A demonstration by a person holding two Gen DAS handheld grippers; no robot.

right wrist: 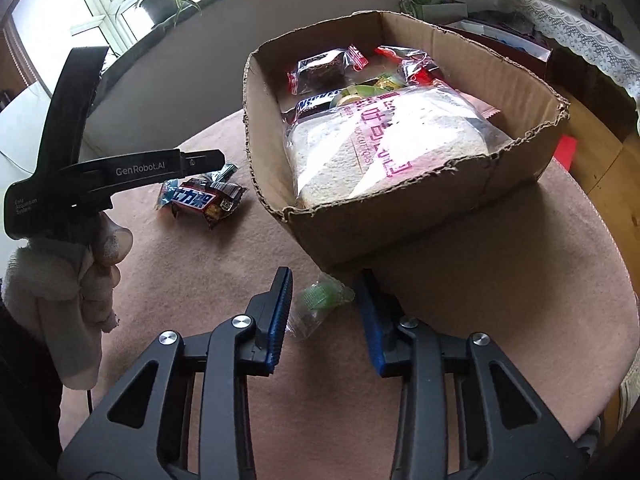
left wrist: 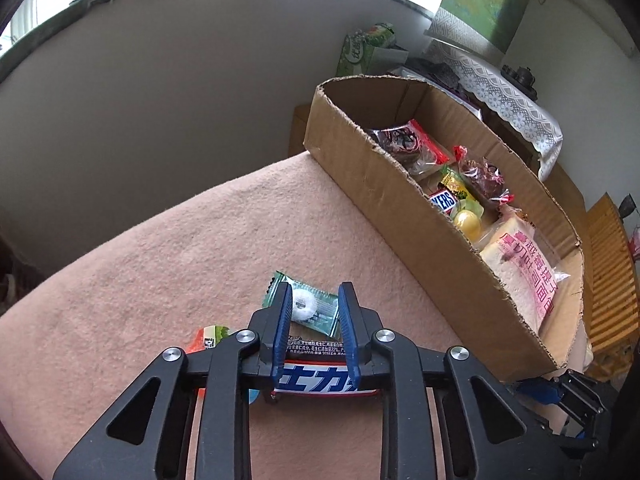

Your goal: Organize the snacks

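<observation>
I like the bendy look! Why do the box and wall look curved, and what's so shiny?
Left wrist view: the fisheye lens bows the cardboard box and the wall. Right wrist view: window light glares white on the bread bag; the green candy looks slightly blurry.

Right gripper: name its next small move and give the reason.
Probably close the right gripper a little more on the green candy. The clear-wrapped candy lies on the pink cloth between the blue pads, which do not press on it, right beside the cardboard box that already holds other snacks.
</observation>
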